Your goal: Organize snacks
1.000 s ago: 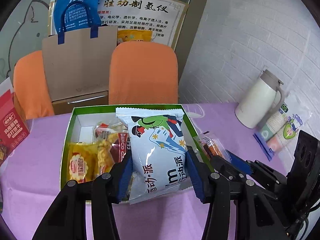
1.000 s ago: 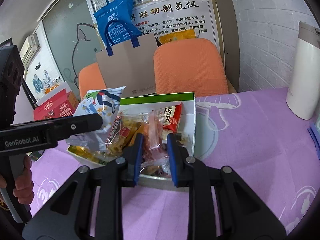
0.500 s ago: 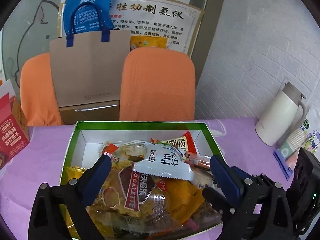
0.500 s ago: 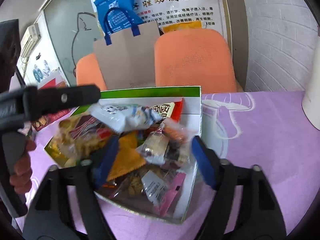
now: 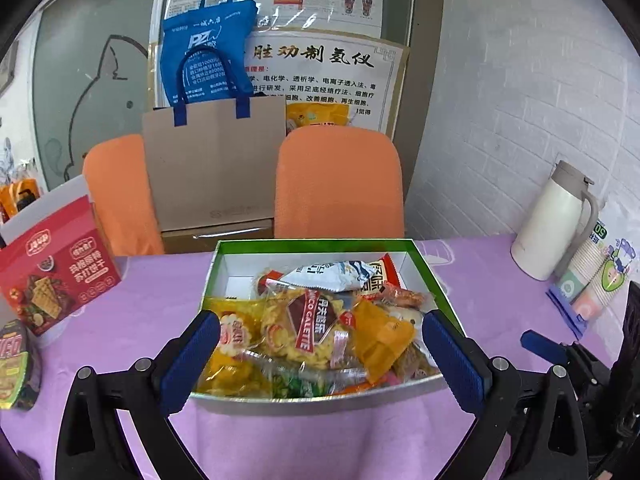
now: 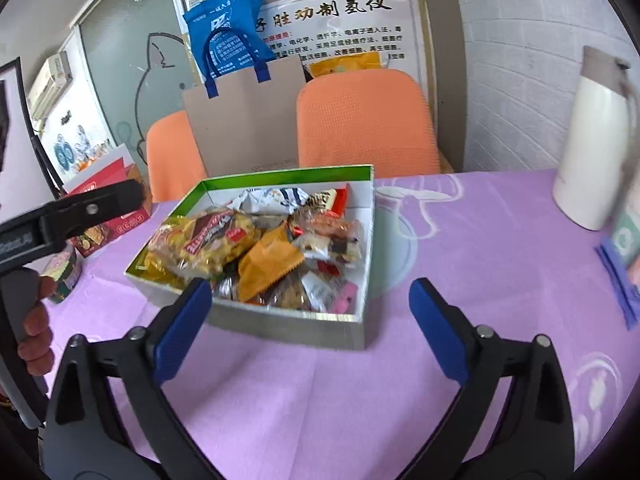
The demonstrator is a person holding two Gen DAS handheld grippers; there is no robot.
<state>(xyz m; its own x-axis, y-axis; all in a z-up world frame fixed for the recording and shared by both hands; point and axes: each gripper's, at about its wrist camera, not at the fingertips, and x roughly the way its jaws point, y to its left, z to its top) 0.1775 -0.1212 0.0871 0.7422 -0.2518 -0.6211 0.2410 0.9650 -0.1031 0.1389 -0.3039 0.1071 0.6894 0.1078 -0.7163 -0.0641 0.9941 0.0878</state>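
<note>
Two grippers wide open, empty: left gripper [image 5: 320, 356], right gripper [image 6: 310, 330] opening more. Box [image 6: 288, 326] heaped with snacks [image 6: 264, 256]; bump at 12 o'clock could spill some onto table [image 6: 460, 248].

One green-rimmed box [image 5: 424, 268] of heaped snacks; behind it two orange chairs [image 5: 340, 180], two bags [image 5: 216, 168]; one white jug [image 5: 556, 220] beside.

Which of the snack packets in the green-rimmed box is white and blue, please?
The white-and-blue crinkled packet at the green-rimmed box's far end; the nearer packets are yellow, orange or clear.
</note>
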